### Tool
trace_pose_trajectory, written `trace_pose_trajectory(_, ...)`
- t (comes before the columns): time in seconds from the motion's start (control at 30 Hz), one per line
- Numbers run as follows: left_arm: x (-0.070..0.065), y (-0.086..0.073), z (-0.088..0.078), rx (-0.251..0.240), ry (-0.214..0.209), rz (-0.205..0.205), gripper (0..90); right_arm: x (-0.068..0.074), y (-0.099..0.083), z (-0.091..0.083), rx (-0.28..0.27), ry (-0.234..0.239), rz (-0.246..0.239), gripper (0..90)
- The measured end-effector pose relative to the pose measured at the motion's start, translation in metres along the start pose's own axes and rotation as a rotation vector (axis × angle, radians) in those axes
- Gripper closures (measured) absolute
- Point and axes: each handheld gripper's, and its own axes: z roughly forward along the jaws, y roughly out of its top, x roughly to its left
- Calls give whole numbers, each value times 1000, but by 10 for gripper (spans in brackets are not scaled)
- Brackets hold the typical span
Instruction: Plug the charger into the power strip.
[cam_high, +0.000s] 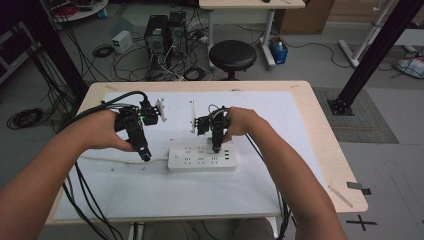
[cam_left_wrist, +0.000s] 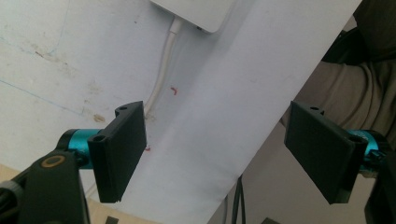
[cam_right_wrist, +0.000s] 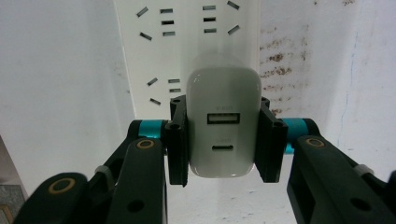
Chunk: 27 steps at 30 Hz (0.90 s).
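Observation:
A white power strip (cam_high: 202, 156) lies on the white mat in the middle of the table, and its cord (cam_left_wrist: 161, 79) runs off to the left. My right gripper (cam_right_wrist: 223, 140) is shut on a white USB charger (cam_right_wrist: 223, 107), its ports facing the camera, and holds it directly over the strip's sockets (cam_right_wrist: 187, 42). Whether the prongs are in a socket is hidden. In the high view the right gripper (cam_high: 216, 148) points down onto the strip. My left gripper (cam_high: 145, 156) hovers just left of the strip. Its pads (cam_left_wrist: 122, 149) stand wide apart with nothing between them.
The white mat (cam_high: 150, 185) covers most of the wooden table (cam_high: 325, 150). Two small white upright pieces (cam_high: 161, 107) stand behind the grippers. Black gripper cables hang off the table's left and front edges. A black stool (cam_high: 232, 55) and computer boxes (cam_high: 165, 35) stand on the floor beyond.

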Motion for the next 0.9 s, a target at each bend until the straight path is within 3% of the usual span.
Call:
trace_pose_trajectory(0.07,0,1,1,-5,-3,1,210,2,1,0,6,-1,19,621)
trace_pose_trajectory(0.5,1,3,2,-7,-6,1,210,3,5,1,26,-16,-9,623)
trace_pose_trajectory(0.6,1,3,2,-3,-10,7,210,5,6,1,32,-20,3,623)
trace_pose_trajectory(0.7,1,3,3,-5,-9,3,210,5,7,1,36,-32,-25,624)
trace_pose_trajectory(0.77,1,3,3,-3,-11,0,210,8,8,2,43,-35,-3,624)
trace_pose_trajectory(0.9,2,4,3,-2,-13,3,210,8,7,2,41,-41,-19,624)
